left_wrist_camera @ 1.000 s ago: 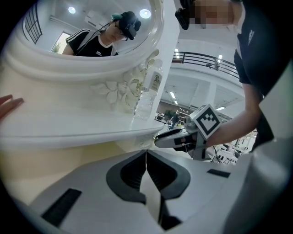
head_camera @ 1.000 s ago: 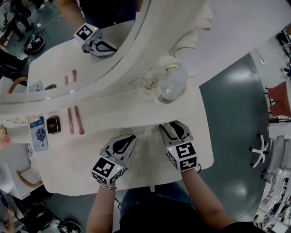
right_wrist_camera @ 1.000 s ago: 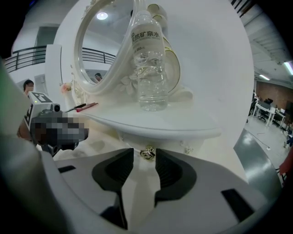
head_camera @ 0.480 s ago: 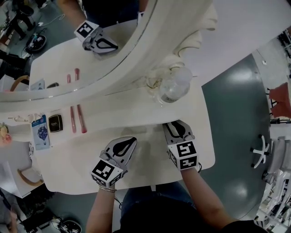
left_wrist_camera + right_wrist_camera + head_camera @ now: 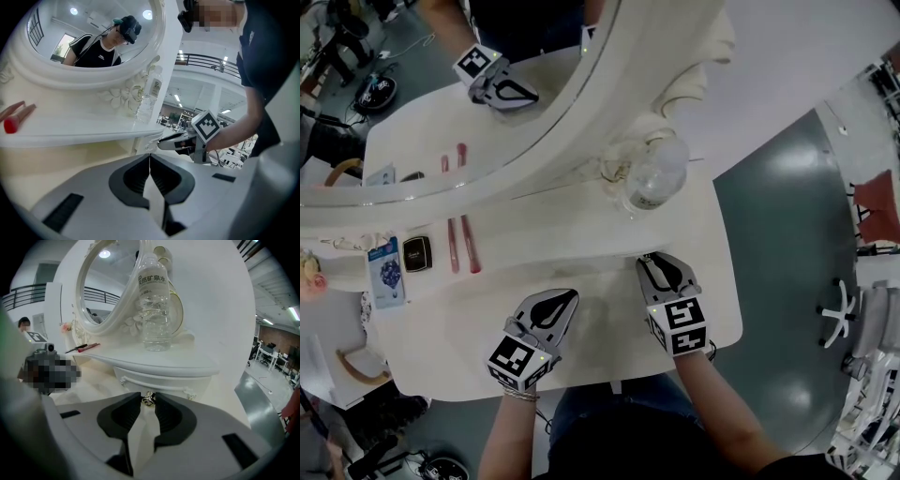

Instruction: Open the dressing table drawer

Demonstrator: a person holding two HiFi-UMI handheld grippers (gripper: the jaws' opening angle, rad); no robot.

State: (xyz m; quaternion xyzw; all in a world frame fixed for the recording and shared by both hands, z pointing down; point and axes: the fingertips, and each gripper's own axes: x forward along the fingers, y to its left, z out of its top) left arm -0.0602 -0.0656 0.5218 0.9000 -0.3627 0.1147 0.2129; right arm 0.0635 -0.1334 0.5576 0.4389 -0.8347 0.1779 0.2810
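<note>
- The right gripper has just closed its jaws and now pinches the small metal drawer knob, likely ready to pull.
- The drawer looks shut, under the raised shelf toward the tabletop's right edge.
- The left gripper, jaws pressed together and empty, sits idle near the front edge.

Looks like a large open hall of the lab or office sort, dressed up with one piece of bedroom furniture. Holds a white carved dressing bench with an oval mirror, pink cosmetic sticks and a water bottle. Stands on bare grey polished floor, near a swivel chair base. Shows a mezzanine railing, ceiling strip lights and rows of desks behind.
</note>
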